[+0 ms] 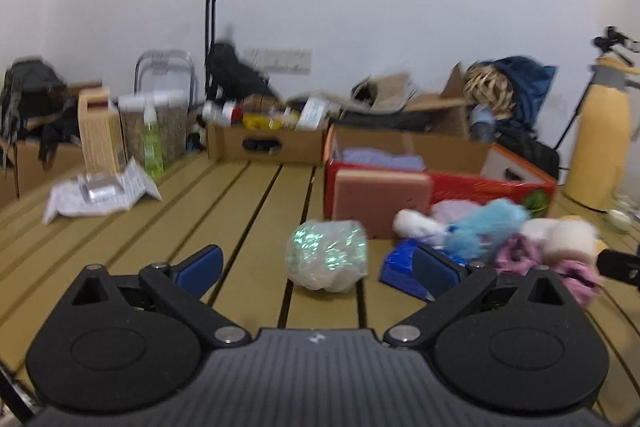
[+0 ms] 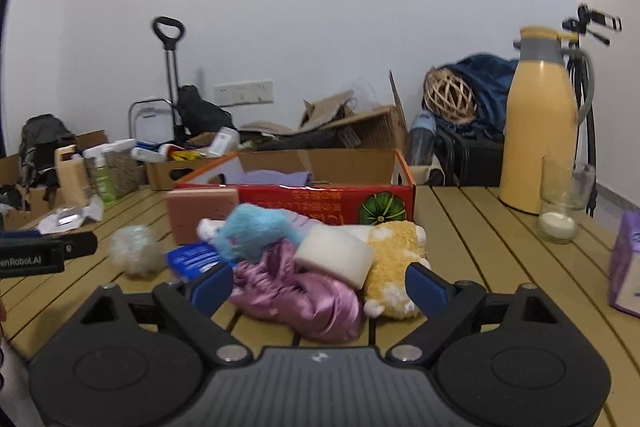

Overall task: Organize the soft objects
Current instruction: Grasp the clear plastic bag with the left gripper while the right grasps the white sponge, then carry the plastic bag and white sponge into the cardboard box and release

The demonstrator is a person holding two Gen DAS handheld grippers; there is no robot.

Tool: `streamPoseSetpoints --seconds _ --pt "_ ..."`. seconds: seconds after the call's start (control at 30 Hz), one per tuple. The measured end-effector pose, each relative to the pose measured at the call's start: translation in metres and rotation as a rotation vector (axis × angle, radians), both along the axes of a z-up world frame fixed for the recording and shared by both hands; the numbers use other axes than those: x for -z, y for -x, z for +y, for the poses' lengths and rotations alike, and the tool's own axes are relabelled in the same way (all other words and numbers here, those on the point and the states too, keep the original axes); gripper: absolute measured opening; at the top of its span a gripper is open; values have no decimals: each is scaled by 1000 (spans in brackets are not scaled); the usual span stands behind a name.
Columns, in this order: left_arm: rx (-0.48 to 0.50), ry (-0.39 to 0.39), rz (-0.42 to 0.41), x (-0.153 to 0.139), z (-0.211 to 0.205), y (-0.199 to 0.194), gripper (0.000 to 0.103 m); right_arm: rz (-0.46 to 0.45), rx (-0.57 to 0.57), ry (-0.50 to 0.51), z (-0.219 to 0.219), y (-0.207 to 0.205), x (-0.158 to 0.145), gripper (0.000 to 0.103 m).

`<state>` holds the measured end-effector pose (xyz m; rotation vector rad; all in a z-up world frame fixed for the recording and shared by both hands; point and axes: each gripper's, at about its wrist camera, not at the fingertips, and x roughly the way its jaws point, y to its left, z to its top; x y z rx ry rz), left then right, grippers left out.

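Left tongs [image 1: 318,263]: I see them spread wide, nothing pinched, blue pads clear of everything.
Between left pads: an iridescent puff [image 1: 327,255] sits on the table [image 1: 120,239], just ahead of me and untouched.
Right tongs [image 2: 319,285]: spread too, holding nothing; the pads frame the pile without pressing it.
Pink satin [image 2: 304,293]: crumpled cloth, nearest to my right pads, front of the pile.
White sponge [image 2: 334,253]: lying on the satin, tilted, touching the yellow plush [image 2: 394,267] to its right.
Blue fluff [image 2: 256,231]: on top of the pile, behind the satin; blurred, I can't make out its form.
Blue pack [image 2: 192,259]: flat at the pile's left edge, beside the puff.
Pink block [image 2: 202,213]: standing upright against the red box [image 2: 304,199], at its left front corner.
Red box: open, right behind the pile; a purple cloth [image 2: 276,177] lies inside.
Far right: a yellow jug [image 2: 540,131] with a glass [image 2: 560,203] in front, well apart from the pile; a purple carton [image 2: 626,263] at the edge.
Far left: a green bottle [image 1: 152,143], a paper packet [image 1: 100,189], cardboard boxes of clutter along the wall.
Other rig: from my right camera I catch the left tongs' black tip at the left edge.
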<state>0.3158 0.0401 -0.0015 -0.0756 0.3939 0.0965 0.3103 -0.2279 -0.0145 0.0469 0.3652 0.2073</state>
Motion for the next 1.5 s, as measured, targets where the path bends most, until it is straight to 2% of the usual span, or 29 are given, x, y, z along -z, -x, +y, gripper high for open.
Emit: streamPoseSetpoints --seconds 0.13,0.2,0.27,0.3,0.37,0.57,0.77,1.13,1.5 --pt "6 22 50 15 5 -38 92 37 22 -43 0 -43 9 90" --pt "13 25 72 19 6 -53 82 57 22 -57 1 -61 14 79" --pt "59 90 132 22 11 -66 53 66 7 -67 3 -74 18 63" --pt "79 121 143 23 13 -70 49 69 12 -62 4 -79 21 59" --pt "81 120 138 24 12 -71 40 64 17 -55 6 -84 24 56" --pt "95 78 97 17 4 -59 35 67 14 -61 5 -84 21 52" --pt "135 64 29 -12 -8 -22 35 22 9 -74 -5 -59 -1 51" --pt "149 38 -159 -84 -26 81 35 -147 -44 -72 -19 32 -76 51" --pt "163 14 -242 -115 -34 173 35 -246 -76 -46 -23 134 -115 52"
